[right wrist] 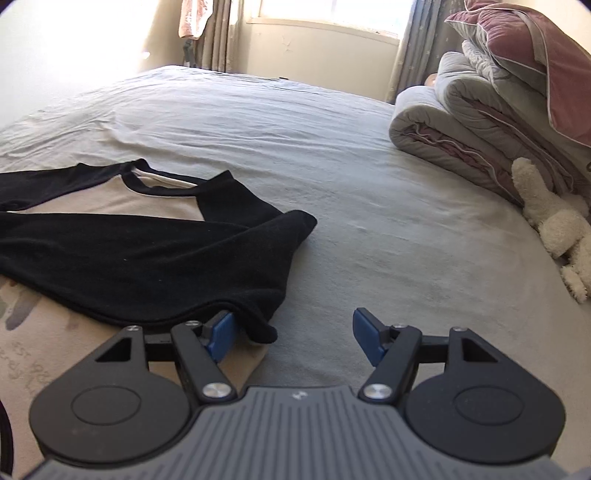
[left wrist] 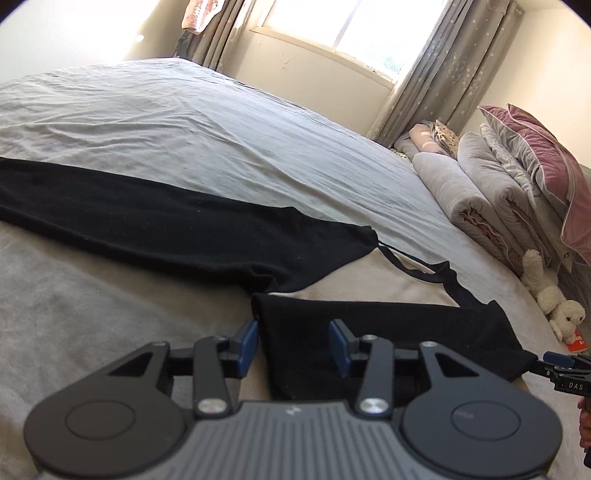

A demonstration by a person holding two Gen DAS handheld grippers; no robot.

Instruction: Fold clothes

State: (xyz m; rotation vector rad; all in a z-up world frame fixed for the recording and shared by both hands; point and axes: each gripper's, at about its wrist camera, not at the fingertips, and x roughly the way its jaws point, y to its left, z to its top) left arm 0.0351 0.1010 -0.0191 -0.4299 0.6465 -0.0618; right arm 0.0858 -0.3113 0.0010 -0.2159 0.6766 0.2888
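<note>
A cream shirt (right wrist: 110, 201) with black sleeves and a black neckline (right wrist: 147, 177) lies flat on the bed. One black sleeve (left wrist: 166, 218) stretches off to the left. The other black sleeve (left wrist: 388, 332) is folded across the shirt's body. My left gripper (left wrist: 293, 343) sits low over this folded sleeve's end, its blue pads (left wrist: 247, 341) standing apart with the black cloth lying between them, unpinched. My right gripper (right wrist: 293, 338) is open and holds nothing; the folded sleeve's (right wrist: 147, 258) rounded corner lies beside its left pad (right wrist: 221, 336). The right gripper (left wrist: 557, 363) also shows at the far right edge of the left wrist view.
The grey bedsheet (right wrist: 369, 184) spreads wide beyond the shirt. Rolled grey quilts (right wrist: 461, 122) and a pink pillow (right wrist: 535, 48) are stacked along the right side, with a white plush toy (right wrist: 554, 221) below them. A window (left wrist: 351, 29) and curtains lie behind.
</note>
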